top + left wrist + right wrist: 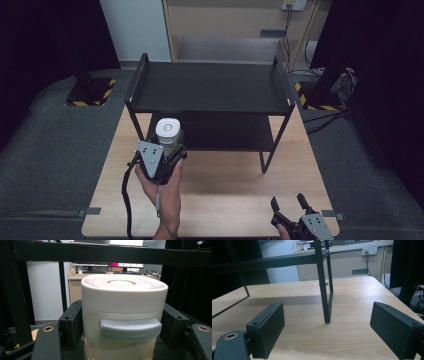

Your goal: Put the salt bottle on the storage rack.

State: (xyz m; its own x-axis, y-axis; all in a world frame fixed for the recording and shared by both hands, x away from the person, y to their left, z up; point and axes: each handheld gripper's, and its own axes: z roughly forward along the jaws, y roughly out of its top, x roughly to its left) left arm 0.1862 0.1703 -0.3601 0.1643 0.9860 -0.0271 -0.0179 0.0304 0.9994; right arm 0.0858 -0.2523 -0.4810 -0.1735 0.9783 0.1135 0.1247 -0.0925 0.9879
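Pinching a white jar (124, 315) between its two jaws, the left hand-held gripper (165, 150) holds it upright at the front left corner of the black rack (210, 87), with the rack's top rail crossing just above the lid in the left gripper view. The jar's long axis stands vertical, and the space under the rack's top shelf lies straight ahead of it, so a forward push looks like the likely move. The jar is a rounded canister with a white ringed lid, a grey clasp on its front and a paler, translucent body below. The right hand-held gripper (292, 206) waits with jaws spread and empty at the near right of the surface (225, 200), well apart from the jar, facing the rack's front right leg (325, 290).
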